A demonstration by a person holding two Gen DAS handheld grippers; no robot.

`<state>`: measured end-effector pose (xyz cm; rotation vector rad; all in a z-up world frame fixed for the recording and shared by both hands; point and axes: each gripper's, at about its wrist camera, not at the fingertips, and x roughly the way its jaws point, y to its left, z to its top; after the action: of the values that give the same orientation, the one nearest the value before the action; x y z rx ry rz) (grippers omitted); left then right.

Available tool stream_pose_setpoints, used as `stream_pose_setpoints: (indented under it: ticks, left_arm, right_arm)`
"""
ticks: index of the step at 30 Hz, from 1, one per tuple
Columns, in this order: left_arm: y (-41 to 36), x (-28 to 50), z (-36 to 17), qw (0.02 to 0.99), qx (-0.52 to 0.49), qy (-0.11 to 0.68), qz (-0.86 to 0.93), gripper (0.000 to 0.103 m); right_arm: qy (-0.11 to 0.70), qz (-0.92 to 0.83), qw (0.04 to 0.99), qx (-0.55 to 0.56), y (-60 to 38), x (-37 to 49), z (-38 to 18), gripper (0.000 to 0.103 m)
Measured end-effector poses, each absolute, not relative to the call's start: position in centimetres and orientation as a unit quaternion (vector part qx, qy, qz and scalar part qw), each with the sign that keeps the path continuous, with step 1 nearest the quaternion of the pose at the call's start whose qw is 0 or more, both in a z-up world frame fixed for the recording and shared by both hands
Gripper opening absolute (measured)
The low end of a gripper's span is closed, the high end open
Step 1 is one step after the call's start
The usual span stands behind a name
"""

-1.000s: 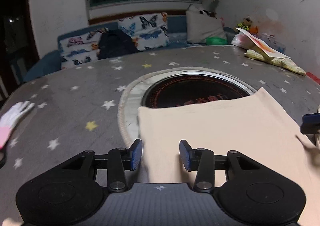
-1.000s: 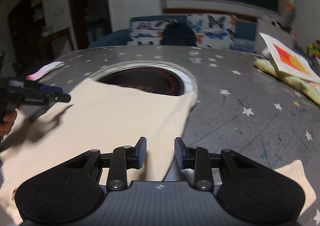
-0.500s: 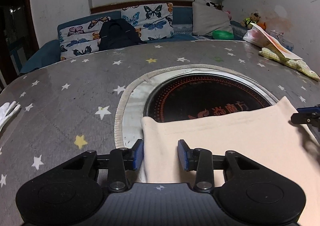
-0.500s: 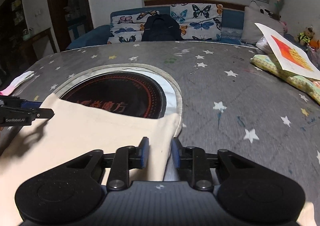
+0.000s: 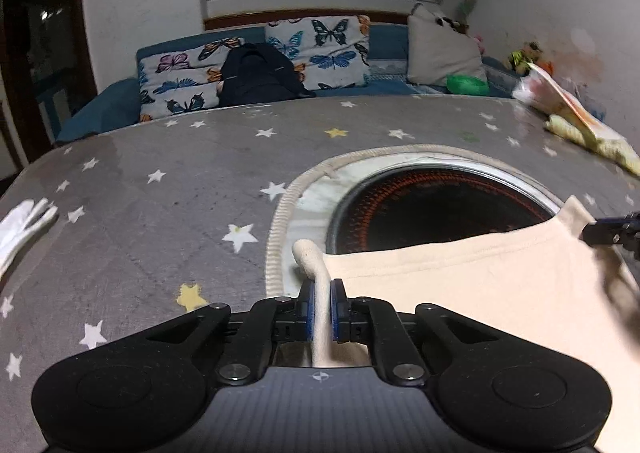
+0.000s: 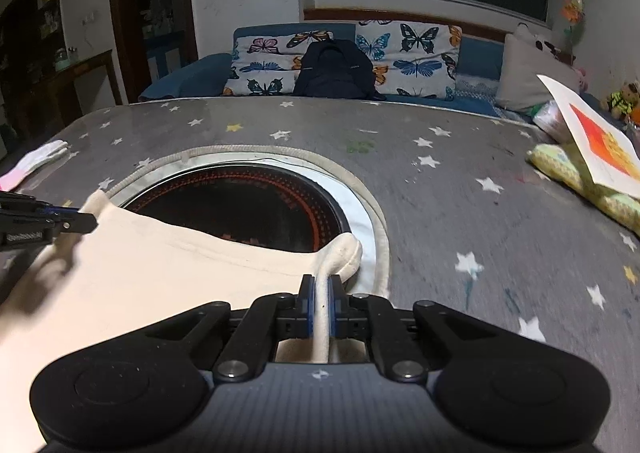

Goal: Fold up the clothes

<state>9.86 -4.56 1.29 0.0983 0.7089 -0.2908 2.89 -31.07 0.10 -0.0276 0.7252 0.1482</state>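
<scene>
Clothes to fold are here one cream garment [image 5: 480, 293], spread flat on the grey star-patterned table [image 5: 160, 181], its far edge lying over the dark round plate [image 6: 240, 205] in the middle. The left gripper [image 5: 322, 305] is closed tight on the left corner, and the right gripper [image 6: 321, 305] pinches the right corner. I judge the folding is only starting: both corners are gripped, no fold is visible yet.

Cream garment [image 5: 460, 293], far corners bunched and raised, apparently draped over the table.
</scene>
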Motion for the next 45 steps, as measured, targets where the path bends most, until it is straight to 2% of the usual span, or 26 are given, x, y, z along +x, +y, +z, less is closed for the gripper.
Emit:
stream_pose_setpoints:
  ticks: [2, 5, 10, 13, 21, 24, 28, 31, 39, 45]
  left_arm:
    - [-4.5, 10.1, 1.3, 0.927, 0.046, 0.347, -0.138, 0.009]
    - [-4.4, 9.9, 1.5, 0.928, 0.050, 0.347, -0.131, 0.017]
    - [-3.7, 8.2, 2.4, 0.931, 0.053, 0.336, -0.132, 0.018]
    - [-3.6, 5.6, 3.0, 0.930, 0.054, 0.331, -0.152, 0.019]
    - [-4.0, -2.8, 3.6, 0.920, 0.055, 0.323, -0.215, 0.028]
    - [-4.1, -5.8, 3.0, 0.919, 0.059, 0.319, -0.226, 0.029]
    - [-3.9, -8.0, 2.1, 0.918, 0.063, 0.325, -0.217, 0.028]
    - [-3.8, -8.8, 1.6, 0.923, 0.076, 0.313, -0.208, 0.029]
    - [-4.0, -9.2, 1.2, 0.927, 0.091, 0.306, -0.197, 0.030]
    - [-4.0, -9.2, 1.0, 0.928, 0.089, 0.307, -0.193, 0.031]
  right_arm:
    - [0.364, 0.076, 0.928, -0.024, -30.6, 3.5, -0.2, 0.007]
    - [0.355, 0.072, 0.932, -0.037, -30.3, 3.1, 0.1, 0.012]
    - [0.338, 0.112, 0.933, -0.046, -29.9, -0.1, 2.1, 0.017]
    - [0.346, 0.157, 0.924, -0.051, -29.0, -2.7, 2.5, 0.018]
    - [0.347, 0.212, 0.913, -0.041, -28.3, -11.2, 1.2, 0.022]
    - [0.349, 0.204, 0.914, -0.035, -29.1, -13.5, 0.2, 0.027]
    - [0.328, 0.190, 0.925, -0.035, -30.1, -15.5, 0.3, 0.028]
    - [0.317, 0.182, 0.931, -0.024, -30.6, -16.1, 0.6, 0.035]
    - [0.302, 0.139, 0.943, -0.001, -33.4, -17.2, 0.4, 0.037]
    - [0.308, 0.045, 0.950, 0.016, -38.1, -15.8, -0.7, 0.036]
